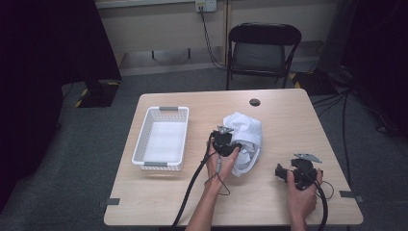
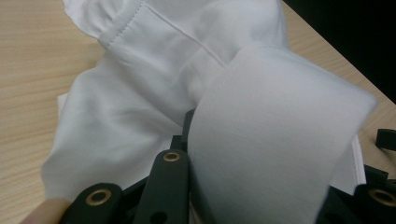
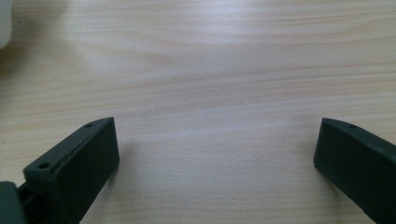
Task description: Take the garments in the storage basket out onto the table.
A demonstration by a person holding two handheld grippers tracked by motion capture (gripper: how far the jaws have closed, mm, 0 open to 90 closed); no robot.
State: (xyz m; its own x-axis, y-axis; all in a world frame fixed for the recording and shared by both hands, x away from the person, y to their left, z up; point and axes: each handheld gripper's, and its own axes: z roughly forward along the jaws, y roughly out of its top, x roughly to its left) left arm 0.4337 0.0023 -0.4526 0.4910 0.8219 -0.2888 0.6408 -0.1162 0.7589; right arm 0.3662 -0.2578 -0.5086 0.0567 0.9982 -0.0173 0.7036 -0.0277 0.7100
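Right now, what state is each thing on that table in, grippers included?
White cloth: crumpled in a heap, one fold pinched.
Left gripper: shut on the white cloth.
Right gripper: open, nothing between the jaws, over bare table.
White basket: upright, nothing visible inside.
Table: bare wood around the things.
Folding chair: unfolded, seat free, behind the table.

You are not looking at any readable text, label, brand, number or sign in these pictures.
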